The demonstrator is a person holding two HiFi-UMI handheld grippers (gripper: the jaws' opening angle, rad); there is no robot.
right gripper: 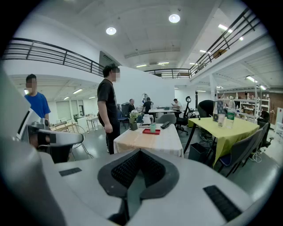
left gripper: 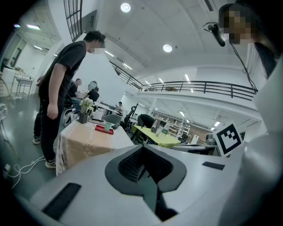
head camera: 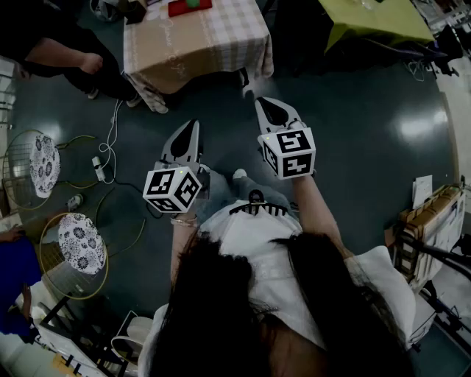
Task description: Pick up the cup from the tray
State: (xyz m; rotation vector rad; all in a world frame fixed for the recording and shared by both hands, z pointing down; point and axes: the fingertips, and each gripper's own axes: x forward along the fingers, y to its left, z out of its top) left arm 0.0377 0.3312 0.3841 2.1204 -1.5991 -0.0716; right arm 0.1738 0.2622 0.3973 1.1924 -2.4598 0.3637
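Observation:
A small green cup (right gripper: 153, 127) stands on a red tray (right gripper: 151, 131) on a cloth-covered table (right gripper: 150, 142) some way ahead. In the left gripper view the cup (left gripper: 108, 126) and the tray (left gripper: 104, 128) show at the left. From the head view the tray (head camera: 190, 7) lies at the top edge on the table (head camera: 195, 44). My left gripper (head camera: 192, 127) and right gripper (head camera: 268, 107) hang over the dark floor, well short of the table. Both are shut and hold nothing, as the left gripper (left gripper: 142, 152) and right gripper (right gripper: 139, 155) also show in their own views.
A person in black (right gripper: 107, 106) stands at the table's left side. A vase of flowers (right gripper: 133, 119) and other items share the table. A yellow-green table (right gripper: 225, 126) with chairs stands to the right. Cables (head camera: 110, 147) and wire chairs (head camera: 81, 243) lie left on the floor; boxes (head camera: 430, 221) stand right.

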